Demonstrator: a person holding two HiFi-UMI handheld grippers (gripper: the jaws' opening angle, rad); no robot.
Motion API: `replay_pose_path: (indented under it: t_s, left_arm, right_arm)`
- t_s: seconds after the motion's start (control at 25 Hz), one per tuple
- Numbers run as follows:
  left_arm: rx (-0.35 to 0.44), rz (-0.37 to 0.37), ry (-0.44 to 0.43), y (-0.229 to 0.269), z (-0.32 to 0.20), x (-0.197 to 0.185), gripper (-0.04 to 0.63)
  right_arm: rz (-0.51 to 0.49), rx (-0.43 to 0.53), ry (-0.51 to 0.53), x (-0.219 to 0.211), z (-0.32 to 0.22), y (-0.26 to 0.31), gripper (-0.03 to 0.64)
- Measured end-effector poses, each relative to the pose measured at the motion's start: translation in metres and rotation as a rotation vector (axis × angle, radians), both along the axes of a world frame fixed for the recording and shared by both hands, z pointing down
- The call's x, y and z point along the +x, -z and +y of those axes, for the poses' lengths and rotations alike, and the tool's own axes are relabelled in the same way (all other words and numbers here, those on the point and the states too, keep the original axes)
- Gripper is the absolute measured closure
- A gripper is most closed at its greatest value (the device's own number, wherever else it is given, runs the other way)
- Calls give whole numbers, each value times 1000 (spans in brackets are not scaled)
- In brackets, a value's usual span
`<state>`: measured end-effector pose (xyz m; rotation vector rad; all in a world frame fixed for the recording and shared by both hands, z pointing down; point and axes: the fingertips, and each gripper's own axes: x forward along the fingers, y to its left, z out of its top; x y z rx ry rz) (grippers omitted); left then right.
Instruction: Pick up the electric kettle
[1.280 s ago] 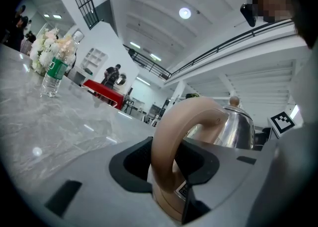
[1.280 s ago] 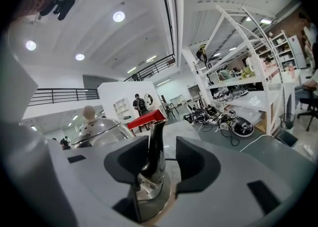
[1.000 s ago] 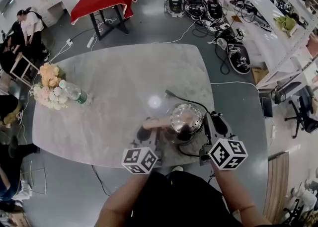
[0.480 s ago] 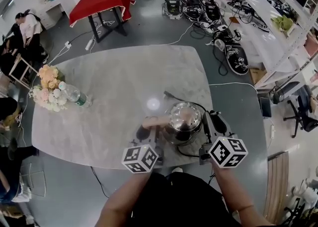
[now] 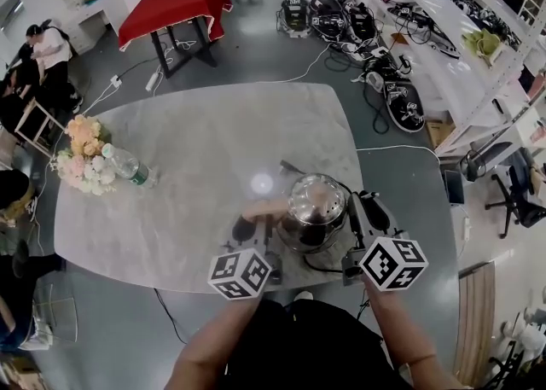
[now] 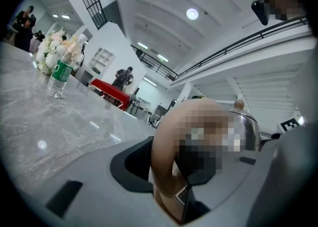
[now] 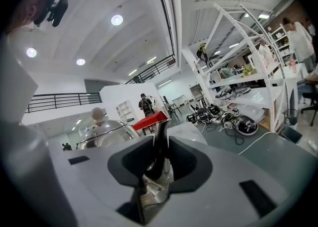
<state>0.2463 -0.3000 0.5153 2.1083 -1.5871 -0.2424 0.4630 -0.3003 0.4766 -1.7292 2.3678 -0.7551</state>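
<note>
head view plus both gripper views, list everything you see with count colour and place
table: one, grey marble, centre
electric kettle: one, shiny steel, table's near edge, between the grippers
handle: one, tan, kettle's left side
spout: one, steel, kettle's right side
cable: one, black, on table behind kettle
flowers: one bunch, peach and white, table's left edge
water bottle: one, clear with green label, beside flowers
red-covered table: one, red, far floor
shelving: one run, white, right side
left gripper: one, grey, shut on handle
right gripper: one, grey, shut on spout
</note>
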Motion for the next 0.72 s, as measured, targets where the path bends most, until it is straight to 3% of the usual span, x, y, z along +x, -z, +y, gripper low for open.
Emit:
replay_pose_path:
  t_s: [0.72]
  left_arm:
    - [76, -15, -23, 73, 14, -1, 486]
  right_arm:
    - [-13, 98, 4, -1, 21, 68, 531]
